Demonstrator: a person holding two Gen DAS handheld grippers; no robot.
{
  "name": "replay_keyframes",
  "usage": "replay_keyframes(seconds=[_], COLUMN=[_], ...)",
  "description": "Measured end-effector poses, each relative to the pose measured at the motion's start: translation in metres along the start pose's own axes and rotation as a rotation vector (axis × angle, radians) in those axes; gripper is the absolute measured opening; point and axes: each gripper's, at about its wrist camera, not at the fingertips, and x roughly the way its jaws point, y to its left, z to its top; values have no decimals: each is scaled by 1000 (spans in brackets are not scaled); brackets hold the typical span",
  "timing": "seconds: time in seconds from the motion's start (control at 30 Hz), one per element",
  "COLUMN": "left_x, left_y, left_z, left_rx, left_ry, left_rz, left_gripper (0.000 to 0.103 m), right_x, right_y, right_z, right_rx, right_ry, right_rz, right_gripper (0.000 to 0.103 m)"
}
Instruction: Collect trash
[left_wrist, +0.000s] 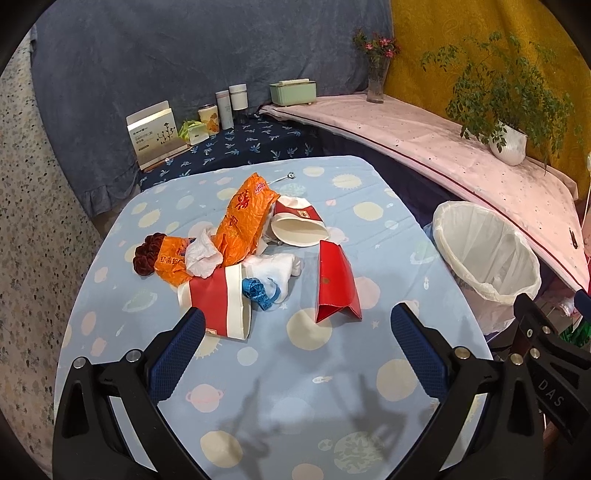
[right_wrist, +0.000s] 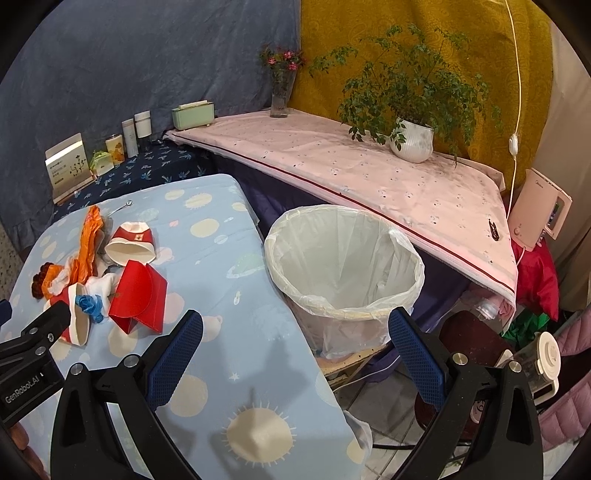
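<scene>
A heap of trash lies on the light blue table (left_wrist: 332, 369): an orange wrapper (left_wrist: 242, 225), a crumpled white tissue (left_wrist: 203, 256), two red-and-white paper cups (left_wrist: 221, 299) (left_wrist: 301, 225) on their sides, a folded red carton (left_wrist: 336, 284), a blue ribbon (left_wrist: 258, 290) and a dark red scrunchie (left_wrist: 147, 254). My left gripper (left_wrist: 297, 325) is open just short of the near cup and the carton. My right gripper (right_wrist: 295, 328) is open, hovering before the white-lined trash bin (right_wrist: 343, 273) to the right of the table (right_wrist: 229, 295). The red carton (right_wrist: 140, 295) shows at the left of the right wrist view.
A pink-covered shelf (right_wrist: 369, 173) carries a potted plant (right_wrist: 412, 142), a flower vase (right_wrist: 280, 96) and a green box (right_wrist: 192, 114). Jars and a card box (left_wrist: 155, 133) stand on a dark blue cloth behind the table. A small spoon (left_wrist: 284, 178) lies at the table's far edge.
</scene>
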Motion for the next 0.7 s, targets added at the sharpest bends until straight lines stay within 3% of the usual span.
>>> replay_keyframes(seconds=[0.33, 0.7], left_x=[2, 18], left_y=[12, 60], left_z=[1, -4], left_rx=[19, -35], left_ry=[-27, -4], left_rz=[-3, 12], left_gripper=[96, 96], right_x=[-2, 6], right_y=[15, 64], right_z=[4, 3], right_rx=[-11, -78], right_ry=[-6, 14], right_rz=[3, 73], right_gripper=[96, 96])
